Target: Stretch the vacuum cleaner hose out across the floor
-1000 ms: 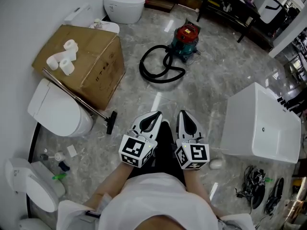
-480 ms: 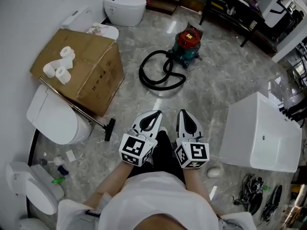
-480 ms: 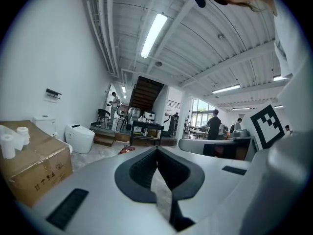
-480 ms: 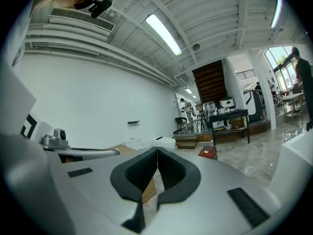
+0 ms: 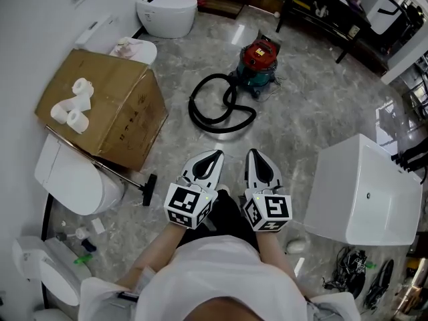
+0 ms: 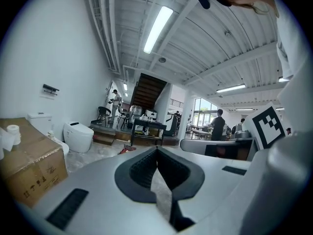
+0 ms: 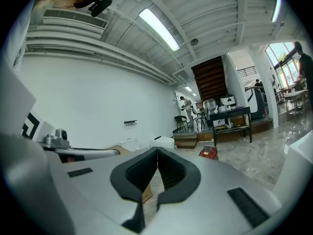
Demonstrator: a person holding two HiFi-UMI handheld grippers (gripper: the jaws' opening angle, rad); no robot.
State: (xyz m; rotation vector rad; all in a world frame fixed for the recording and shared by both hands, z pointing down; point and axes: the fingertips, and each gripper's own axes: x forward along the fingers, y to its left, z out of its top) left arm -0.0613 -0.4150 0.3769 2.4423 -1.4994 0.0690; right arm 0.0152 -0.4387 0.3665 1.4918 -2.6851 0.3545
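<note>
On the floor ahead, the hose (image 5: pixel 224 130) lies nearer; left gripper (image 5: pixel 218 155) and right gripper (image 5: pixel 253 153) closed, empty.

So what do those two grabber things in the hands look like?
The left gripper and right gripper are white, pointed shells with black ridged linings inside the jaws. Each carries a cube with black-and-white square markers at the back. The person wears a white top.

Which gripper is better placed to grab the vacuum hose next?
Left, narrowly. The left gripper and right gripper are side by side, both shut, empty, short of the hose; its nearest curve lies more ahead of the left one.
</note>
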